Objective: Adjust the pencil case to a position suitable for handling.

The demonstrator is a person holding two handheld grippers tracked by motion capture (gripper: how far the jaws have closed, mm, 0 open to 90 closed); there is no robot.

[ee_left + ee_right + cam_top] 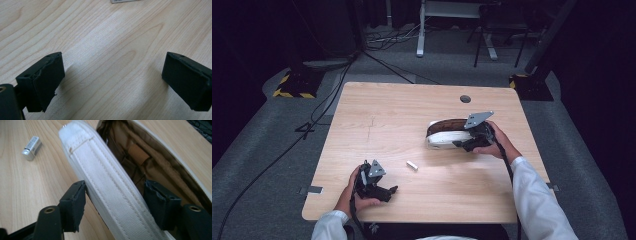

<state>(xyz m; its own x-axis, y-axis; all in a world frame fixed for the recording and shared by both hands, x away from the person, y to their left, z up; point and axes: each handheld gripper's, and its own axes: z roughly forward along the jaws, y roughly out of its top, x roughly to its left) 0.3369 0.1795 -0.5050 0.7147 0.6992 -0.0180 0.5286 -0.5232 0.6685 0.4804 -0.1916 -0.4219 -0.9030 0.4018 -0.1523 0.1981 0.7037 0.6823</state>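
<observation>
Left gripper (384, 190) near the table's (377, 115) near-left edge, jaws wide apart over bare wood, small white battery (412, 165) lying mid-table, right gripper (113, 205) at right, jaws clasping the near wall of an open white pouch (444, 133) with brown lining

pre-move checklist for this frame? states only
1. Right gripper straddles the near white wall of the pouch, one jaw outside, one inside: ok.
2. Grip firm on that wall: cannot tell.
3. Pouch mouth open, brown lining showing: ok.
4. Left gripper open and holding nothing: ok.
5. Small battery lies loose on the table, apart from both grippers: ok.
6. Pouch contents: cannot tell.
</observation>
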